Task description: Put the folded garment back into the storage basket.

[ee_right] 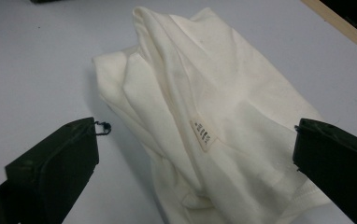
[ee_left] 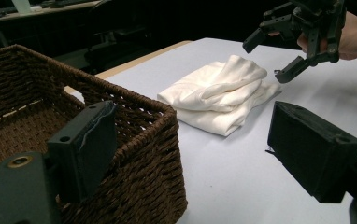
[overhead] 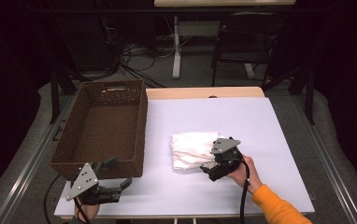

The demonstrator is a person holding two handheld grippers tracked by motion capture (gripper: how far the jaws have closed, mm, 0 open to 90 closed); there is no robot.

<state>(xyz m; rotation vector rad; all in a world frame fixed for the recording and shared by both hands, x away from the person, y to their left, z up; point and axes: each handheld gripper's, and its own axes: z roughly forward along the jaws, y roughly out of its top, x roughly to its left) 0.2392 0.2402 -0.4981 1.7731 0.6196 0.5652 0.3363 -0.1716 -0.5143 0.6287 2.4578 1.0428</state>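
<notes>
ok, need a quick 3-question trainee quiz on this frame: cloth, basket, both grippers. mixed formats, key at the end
1. True or false: the right gripper is shut on the folded white cloth.
2. Multiple choice: the wicker basket is A) holding the cloth, B) empty, C) tipped on its side.
3. Short answer: which gripper is beside the basket's near corner, and how do its jaws stand?

Key
1. False. In the right gripper view its jaws stand wide apart, one on each side of the cloth, not closed on it.
2. B.
3. The left gripper; jaws open, holding nothing.
</notes>
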